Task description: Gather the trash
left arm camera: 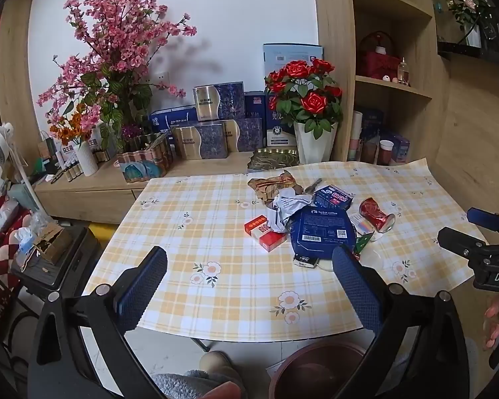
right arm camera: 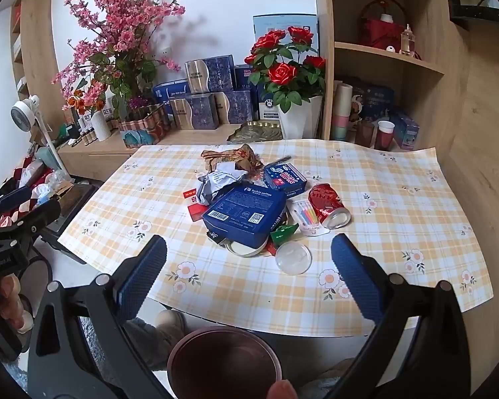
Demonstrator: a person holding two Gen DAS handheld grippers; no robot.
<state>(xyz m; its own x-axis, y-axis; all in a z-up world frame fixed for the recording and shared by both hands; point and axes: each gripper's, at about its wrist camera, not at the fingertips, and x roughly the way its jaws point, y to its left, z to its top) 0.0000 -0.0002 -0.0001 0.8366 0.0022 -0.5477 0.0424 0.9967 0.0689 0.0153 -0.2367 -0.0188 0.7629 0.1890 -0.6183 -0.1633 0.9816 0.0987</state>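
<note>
Bin: a dark reddish-brown bin (right arm camera: 223, 362) stands on the floor at 6 o'clock in the right wrist view, under the near table edge, presumably so trash can drop straight off the edge into it.
Left gripper: the left gripper (left arm camera: 249, 286) hangs over the near cloth with its jaws spread wide and nothing between them, pointed toward the pile at about 1 o'clock.
Right gripper: the right gripper (right arm camera: 249, 272) is likewise wide apart and empty; the clear lid (right arm camera: 293, 258) lies on the cloth just ahead, between its fingers.
Table: a yellow checked tablecloth (right arm camera: 399, 219) with flower prints covers it.
Trash: the litter sits in one heap at mid-table, 12 o'clock from the right gripper, probably gathered for picking piece by piece.
Blue box: the blue box (right arm camera: 246, 214) tops the heap; its label reads "luckin coffee", with barcode and QR code.
Can: a crushed red can (right arm camera: 327, 204) lies on its side at 1 o'clock, just beside the box.
Red packet: a red-and-white packet (left arm camera: 266, 232) lies at the heap's left; print unreadable.
Far wrappers: crumpled paper (right arm camera: 219, 181) and a brown wrapper (right arm camera: 233, 158) lie behind.
Gripper marking: "DAS" shows on the other gripper's body in the left wrist view.
</note>
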